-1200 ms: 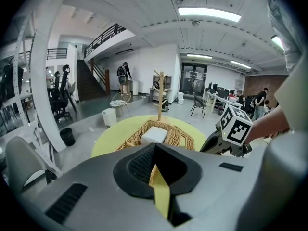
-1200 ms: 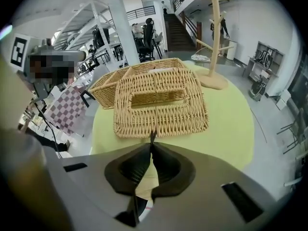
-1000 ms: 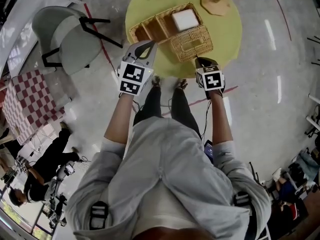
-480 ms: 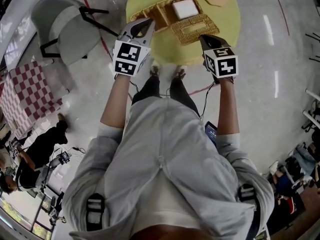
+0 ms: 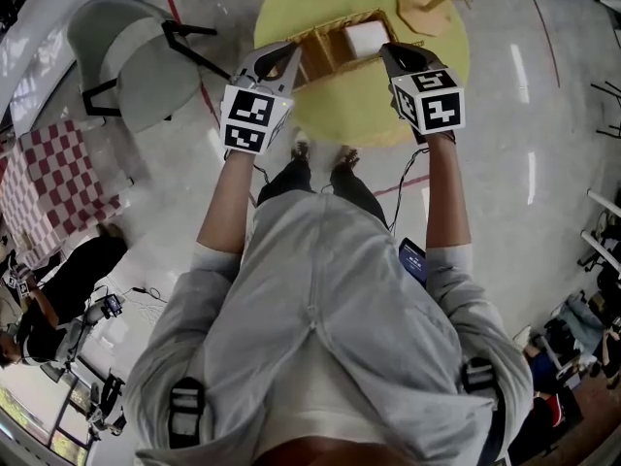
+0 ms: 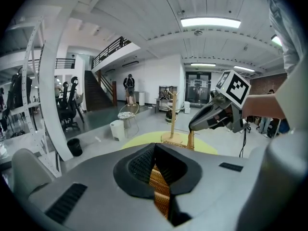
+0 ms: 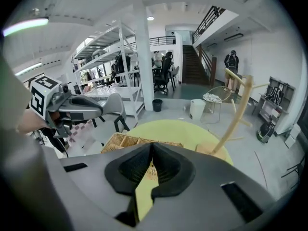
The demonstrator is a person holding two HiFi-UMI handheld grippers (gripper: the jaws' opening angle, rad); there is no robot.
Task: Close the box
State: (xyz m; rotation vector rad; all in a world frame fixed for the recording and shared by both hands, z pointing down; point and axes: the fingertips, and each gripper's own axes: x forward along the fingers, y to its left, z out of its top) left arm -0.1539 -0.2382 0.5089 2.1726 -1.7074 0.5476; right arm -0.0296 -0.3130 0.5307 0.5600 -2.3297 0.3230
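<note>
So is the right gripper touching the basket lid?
Touching. The left gripper view shows the basket lid hanging straight down from the right gripper's pinched tips.

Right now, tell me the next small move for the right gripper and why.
Probably swing the right gripper forward over the basket, lowering the lid: it is shut on the lid's edge, the lid stands raised, and the compartments lie uncovered.
</note>
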